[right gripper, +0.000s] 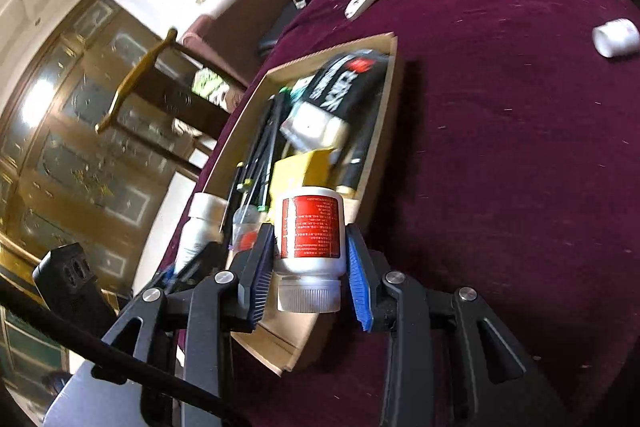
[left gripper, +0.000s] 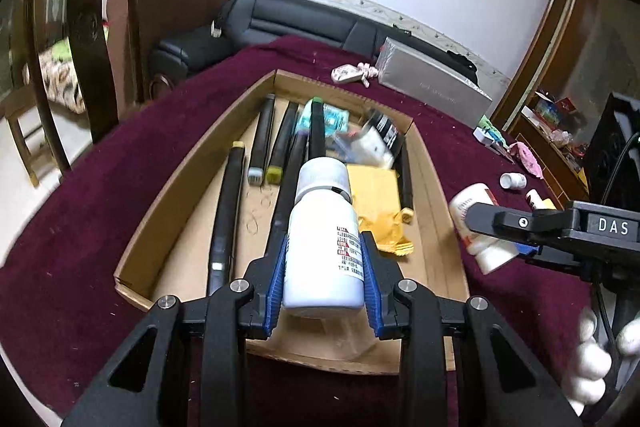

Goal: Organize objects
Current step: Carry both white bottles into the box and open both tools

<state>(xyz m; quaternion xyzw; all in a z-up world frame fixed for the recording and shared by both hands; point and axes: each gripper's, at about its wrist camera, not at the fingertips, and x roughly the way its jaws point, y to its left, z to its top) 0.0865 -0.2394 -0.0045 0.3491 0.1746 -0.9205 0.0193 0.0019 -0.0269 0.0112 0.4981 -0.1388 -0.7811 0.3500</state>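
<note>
- The left gripper (left gripper: 324, 269) is clamped on a white pill bottle (left gripper: 324, 247); its blue ribbed pads (left gripper: 276, 283) press both sides of the body, with the white cap pointing away from the camera.
- That bottle is held over the near part of a shallow cardboard tray (left gripper: 168, 203), which lies on a dark red tablecloth (left gripper: 80, 211).
- The right gripper (right gripper: 308, 267) grips a red-labelled white bottle (right gripper: 310, 231) between its blue pads (right gripper: 358, 283); the ribbed cap points toward the camera, base away.
- This bottle sits above the tray's near right edge (right gripper: 372, 163); whether it touches the cardboard cannot be told.
- Inside the tray: several dark marker pens (left gripper: 262, 143) lie lengthwise on the left, a yellow packet (left gripper: 380, 203) is just behind the left gripper's bottle, and a black-and-white bottle (left gripper: 378, 141) rests at the far right beside some teal packaging (left gripper: 326, 119).
- Outside the tray, on the cloth to the right, a small white bottle (right gripper: 616, 37) lies on its side, well apart from the tray.
- At the far edge of the table stands a long silver box (left gripper: 432, 87), with a small pale trinket (left gripper: 354, 73) just beside it.
- Beyond the table are a black leather sofa (left gripper: 280, 19) and a wooden chair (left gripper: 80, 39).
</note>
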